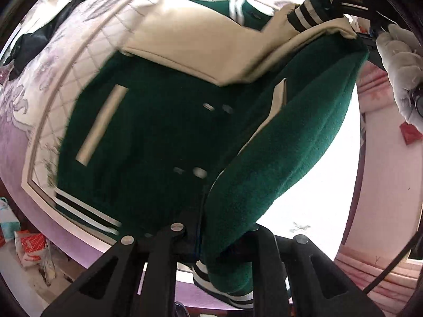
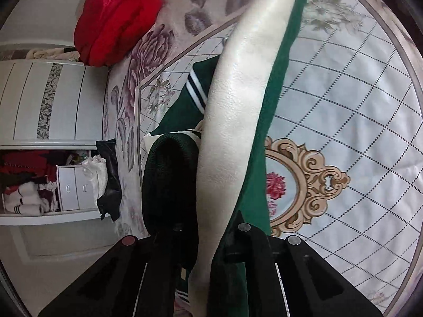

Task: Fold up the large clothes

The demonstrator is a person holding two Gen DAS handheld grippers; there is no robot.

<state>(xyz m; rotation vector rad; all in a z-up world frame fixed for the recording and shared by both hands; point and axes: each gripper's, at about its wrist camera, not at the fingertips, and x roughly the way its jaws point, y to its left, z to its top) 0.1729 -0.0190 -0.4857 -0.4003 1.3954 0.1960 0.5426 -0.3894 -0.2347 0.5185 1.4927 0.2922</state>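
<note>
The jacket [image 1: 148, 132] lies partly on the bed [image 1: 79, 52], one side lifted. Left gripper [image 1: 211, 243] pinches its hem; right gripper [image 2: 203, 240] clamps sleeve and edge. Mid-fold, I judge: next, carry the lifted side across the jacket and release.

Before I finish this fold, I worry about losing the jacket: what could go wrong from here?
1. The left tool pinches only the hem edge of the heavy green fleece varsity jacket; it might slip out.
2. The cream leather sleeve in the right tool looks smooth and could slide free.
3. The raised half may drop crooked onto the quilted floral bedspread.
</note>
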